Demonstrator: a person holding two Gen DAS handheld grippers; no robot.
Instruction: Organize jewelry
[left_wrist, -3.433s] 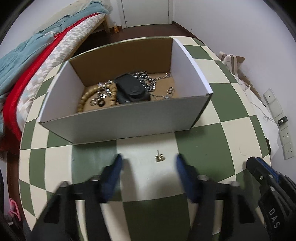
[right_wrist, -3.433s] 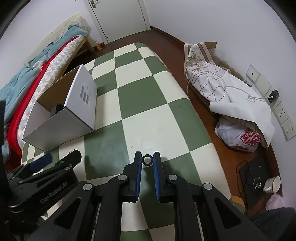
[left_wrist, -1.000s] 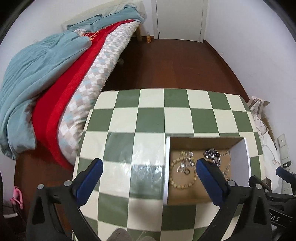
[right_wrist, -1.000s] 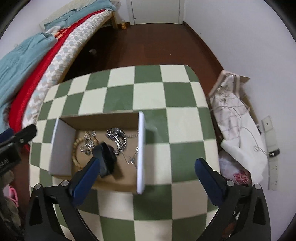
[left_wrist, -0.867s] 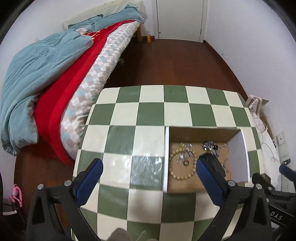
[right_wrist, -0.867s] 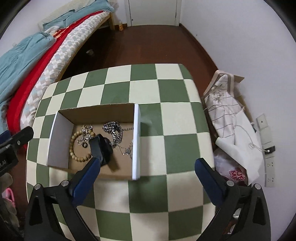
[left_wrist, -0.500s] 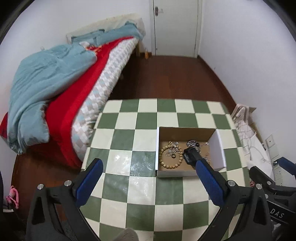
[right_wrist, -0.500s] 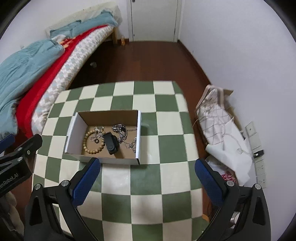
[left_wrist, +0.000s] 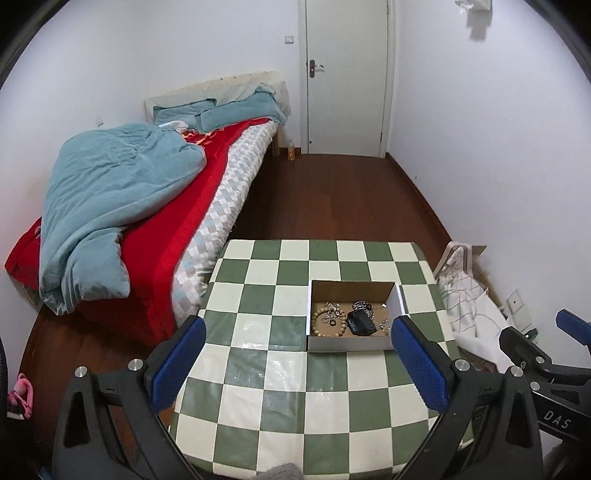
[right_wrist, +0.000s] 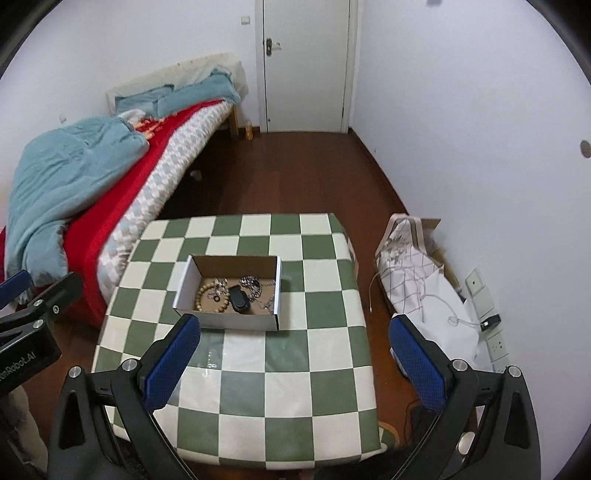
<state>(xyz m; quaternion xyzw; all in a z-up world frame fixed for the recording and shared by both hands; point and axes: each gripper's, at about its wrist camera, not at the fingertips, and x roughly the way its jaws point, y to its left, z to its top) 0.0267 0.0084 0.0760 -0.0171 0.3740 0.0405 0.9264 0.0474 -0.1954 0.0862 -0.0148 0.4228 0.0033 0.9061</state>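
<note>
A white cardboard box (left_wrist: 349, 344) stands on the green and cream checkered table (left_wrist: 258, 354); it also shows in the right wrist view (right_wrist: 236, 322). In it lie a wooden bead bracelet (left_wrist: 322, 325), silver chains (right_wrist: 251, 285) and a black case (right_wrist: 239, 300). My left gripper (left_wrist: 295, 354) is open and empty, held high above the table and back from the box. My right gripper (right_wrist: 291, 354) is also open and empty, high above the table.
A bed (left_wrist: 122, 206) with a red cover and a blue quilt lies left of the table. Bags and cloth (right_wrist: 417, 288) lie on the floor to the right by the wall. A closed white door (left_wrist: 345, 77) is at the far end.
Both grippers have risen and pulled back from the box, so the whole table and room now show. Both stay wide open. 3.4 s ago the right was shut on a ring.
</note>
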